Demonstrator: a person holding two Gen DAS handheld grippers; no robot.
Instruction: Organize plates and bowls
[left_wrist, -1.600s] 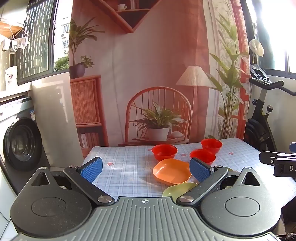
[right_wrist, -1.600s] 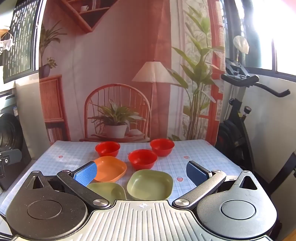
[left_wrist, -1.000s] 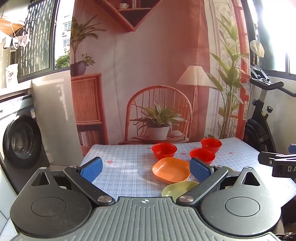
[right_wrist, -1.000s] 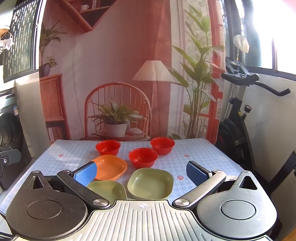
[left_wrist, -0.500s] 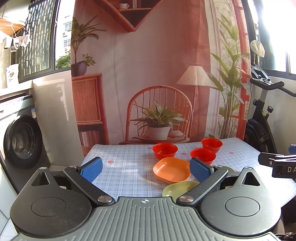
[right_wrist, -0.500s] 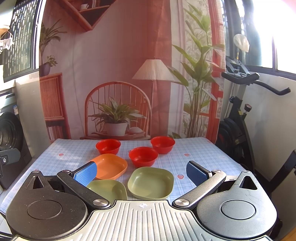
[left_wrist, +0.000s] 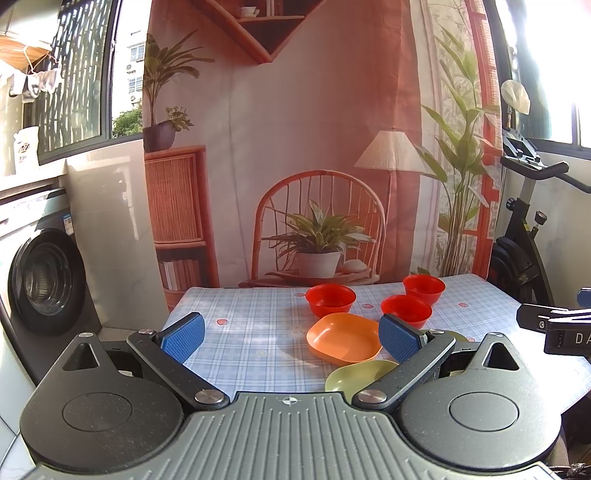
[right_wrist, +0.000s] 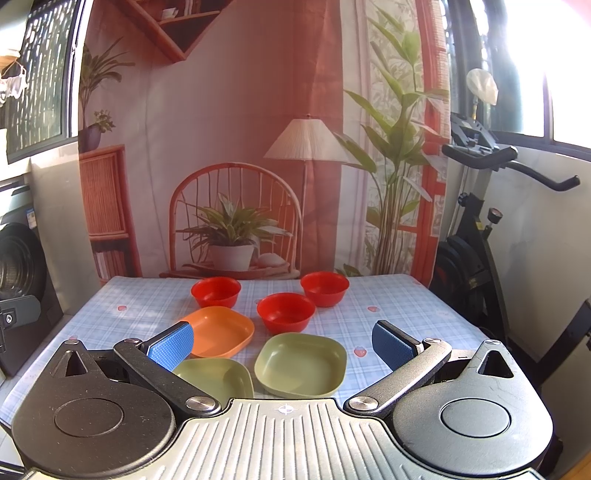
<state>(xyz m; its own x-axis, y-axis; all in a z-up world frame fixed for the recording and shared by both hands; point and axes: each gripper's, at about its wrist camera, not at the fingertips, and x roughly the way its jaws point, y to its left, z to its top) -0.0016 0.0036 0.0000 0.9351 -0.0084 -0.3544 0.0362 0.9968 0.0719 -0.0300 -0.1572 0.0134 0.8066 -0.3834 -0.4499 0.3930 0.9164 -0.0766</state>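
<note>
On the checked tablecloth (right_wrist: 388, 314) stand three red bowls: left (right_wrist: 215, 291), middle (right_wrist: 285, 311), right (right_wrist: 324, 288). In front lie an orange plate (right_wrist: 221, 330) and two green plates, one at the left (right_wrist: 216, 378) and one at the right (right_wrist: 301, 363). My right gripper (right_wrist: 282, 343) is open and empty, above the near edge facing the green plates. My left gripper (left_wrist: 291, 332) is open and empty, left of the dishes. In the left wrist view the orange plate (left_wrist: 343, 341), a green plate (left_wrist: 358, 374) and the bowls (left_wrist: 330, 299) sit ahead to the right.
A washing machine (left_wrist: 40, 280) stands left of the table. An exercise bike (right_wrist: 476, 236) stands to the right. A printed backdrop (right_wrist: 258, 147) hangs behind the far edge. The left half of the cloth (left_wrist: 240, 325) holds no dishes. The right gripper's body (left_wrist: 554, 325) shows at the right.
Both grippers have drifted only slightly; the view of the table shifted a little. The dishes have not moved and both grippers stay open.
</note>
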